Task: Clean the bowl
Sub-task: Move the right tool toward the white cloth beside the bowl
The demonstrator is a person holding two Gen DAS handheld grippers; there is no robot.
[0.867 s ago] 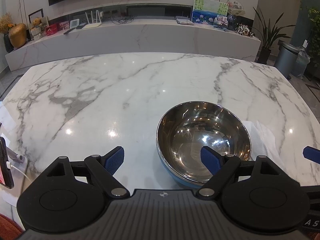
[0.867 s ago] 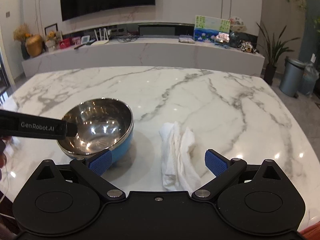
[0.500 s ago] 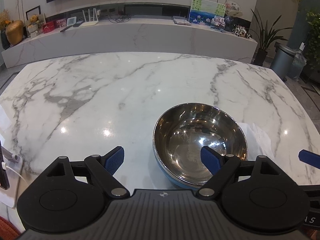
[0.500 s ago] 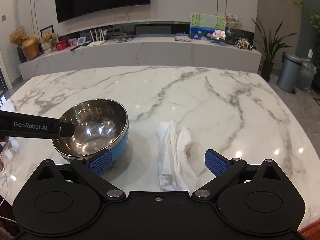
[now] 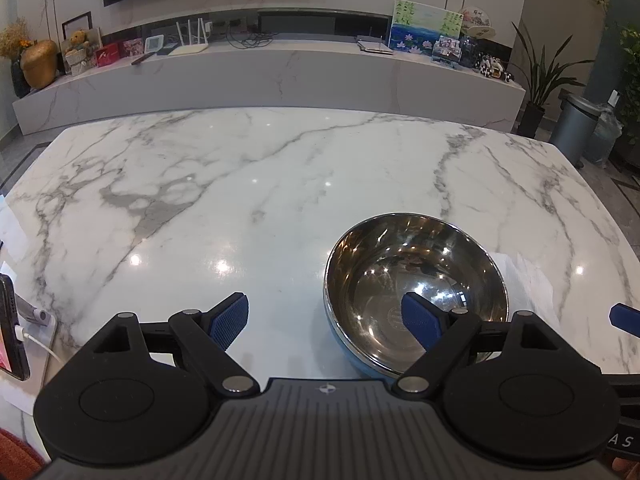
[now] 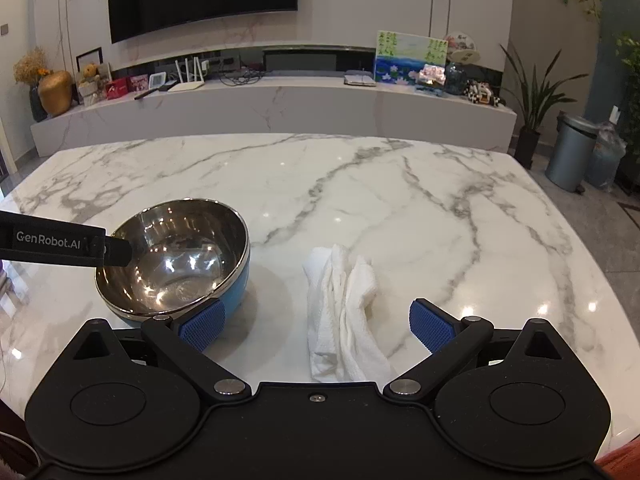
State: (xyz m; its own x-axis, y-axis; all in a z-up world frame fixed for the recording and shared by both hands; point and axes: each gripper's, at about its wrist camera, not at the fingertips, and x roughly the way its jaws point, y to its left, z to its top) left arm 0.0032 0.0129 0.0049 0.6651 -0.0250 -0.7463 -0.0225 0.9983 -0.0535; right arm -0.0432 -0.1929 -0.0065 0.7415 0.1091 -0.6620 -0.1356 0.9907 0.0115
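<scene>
Careful: both claws gape empty, left claw (image 5: 326, 316) straddling the bowl (image 5: 416, 292) rim at lower right; squeeze clumsily and it skids off the glossy tabletop (image 5: 280, 184).

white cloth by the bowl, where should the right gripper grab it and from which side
Probably from above, across the raised middle folds of the white cloth. It lies bunched lengthwise on the table, already between the open right gripper fingers, clear of the bowl.

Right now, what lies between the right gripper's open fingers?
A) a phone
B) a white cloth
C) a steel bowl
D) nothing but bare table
B: in the right wrist view the crumpled white cloth lies on the table between the open right gripper's fingers, untouched; the bowl sits off to the left.
</scene>
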